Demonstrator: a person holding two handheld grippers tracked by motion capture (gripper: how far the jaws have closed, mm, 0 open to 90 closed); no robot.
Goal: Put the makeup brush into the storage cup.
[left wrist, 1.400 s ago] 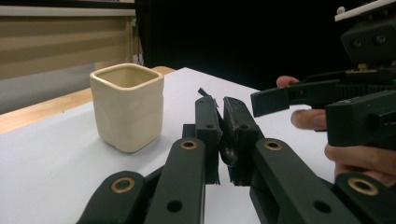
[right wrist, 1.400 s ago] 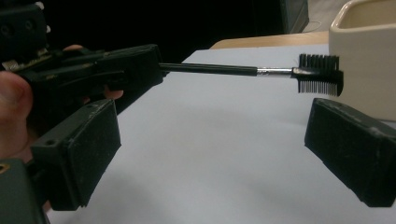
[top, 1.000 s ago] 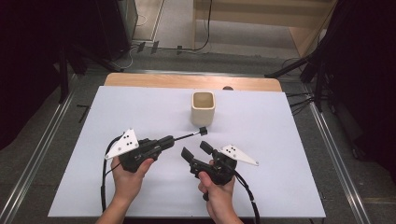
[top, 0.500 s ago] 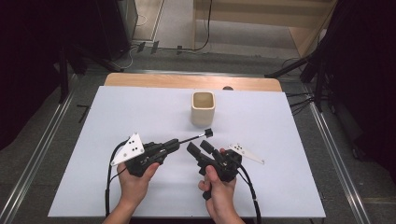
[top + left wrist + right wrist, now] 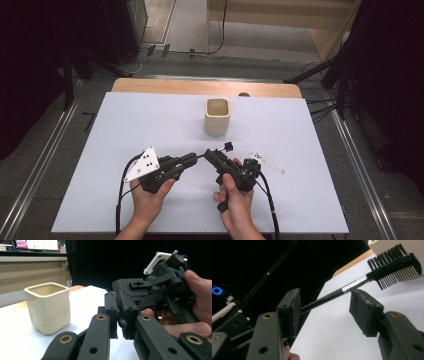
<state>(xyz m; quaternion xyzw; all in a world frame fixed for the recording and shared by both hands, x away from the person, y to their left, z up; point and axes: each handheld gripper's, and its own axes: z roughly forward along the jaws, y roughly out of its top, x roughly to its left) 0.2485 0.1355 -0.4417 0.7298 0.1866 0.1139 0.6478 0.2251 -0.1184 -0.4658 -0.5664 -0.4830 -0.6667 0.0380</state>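
A small black brush [image 5: 227, 146] with a silver ferrule and a comb-like head [image 5: 392, 265] hangs just above the white table [image 5: 125, 125]. My left gripper [image 5: 195, 158] is shut on the end of its thin handle, jaws together [image 5: 120, 315]. My right gripper [image 5: 216, 161] faces it from the right. The handle passes between its two pads [image 5: 364, 312], which stand apart from it, with a gap on each side [image 5: 324, 305]. Those jaws have just been closing around the handle. A cream square cup [image 5: 217, 116] stands upright behind both grippers.
The cup [image 5: 47, 307] sits close beyond the left jaws, and its lower edge [image 5: 412, 245] is just behind the brush head. The table's wooden far edge [image 5: 200, 87] and dark stands lie beyond. White table surface spreads left and right of the hands.
The right gripper's jaws have narrowed around the brush handle. The two grippers have drawn slightly closer together, the left one still gripping the brush.
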